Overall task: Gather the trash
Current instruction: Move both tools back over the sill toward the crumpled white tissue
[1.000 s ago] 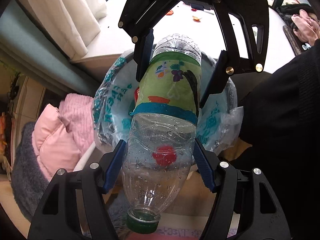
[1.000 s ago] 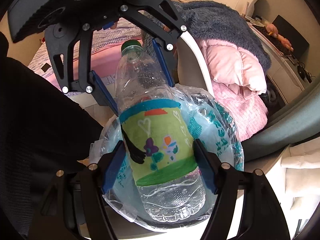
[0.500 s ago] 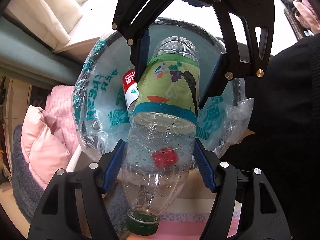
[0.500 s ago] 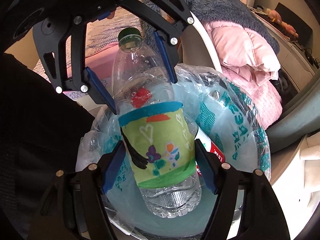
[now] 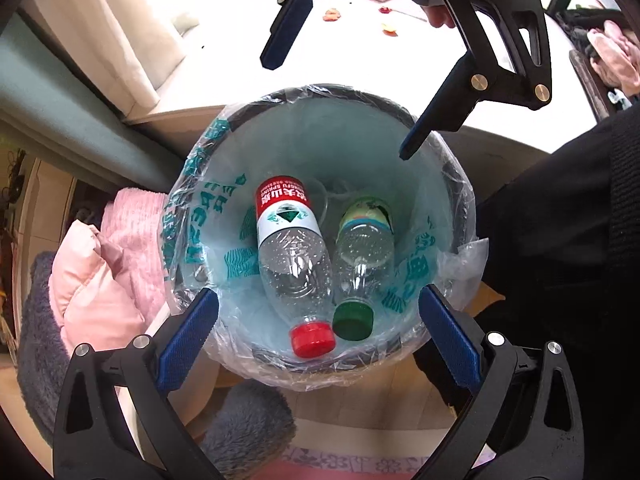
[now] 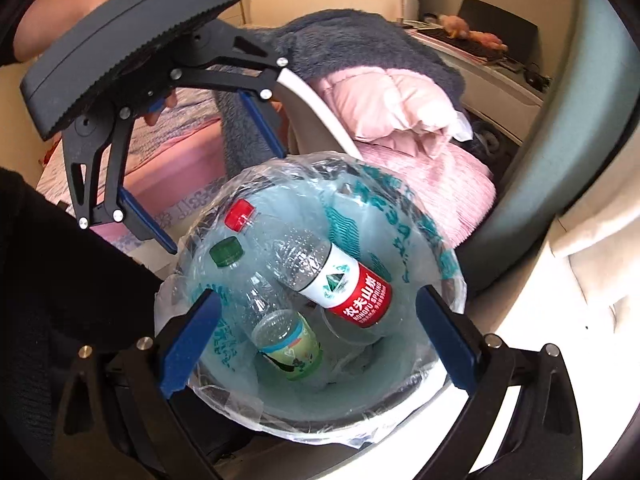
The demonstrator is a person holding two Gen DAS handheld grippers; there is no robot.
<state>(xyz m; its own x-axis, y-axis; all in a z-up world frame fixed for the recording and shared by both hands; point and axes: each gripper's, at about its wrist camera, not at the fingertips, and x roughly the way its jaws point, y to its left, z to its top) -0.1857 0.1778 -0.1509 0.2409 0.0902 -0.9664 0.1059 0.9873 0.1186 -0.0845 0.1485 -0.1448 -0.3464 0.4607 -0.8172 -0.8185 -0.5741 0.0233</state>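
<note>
Both hand-held grippers, left (image 5: 318, 334) and right (image 6: 318, 334), spread empty above lined bin (image 5: 460, 184); risk snagging loose liner (image 5: 464, 264) and tipping bottles (image 5: 294, 248) out.

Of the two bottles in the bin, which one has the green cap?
The bottle with the drawn green label. It lies beside the bottle with the red and white label, which has a red cap. Both are inside the lined bin.

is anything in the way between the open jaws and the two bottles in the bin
Nothing visible. The green-capped painted plastic bottle and red-capped clear water bottle lie side by side in the plastic-lined round bin, under the open left gripper and right gripper.
</note>
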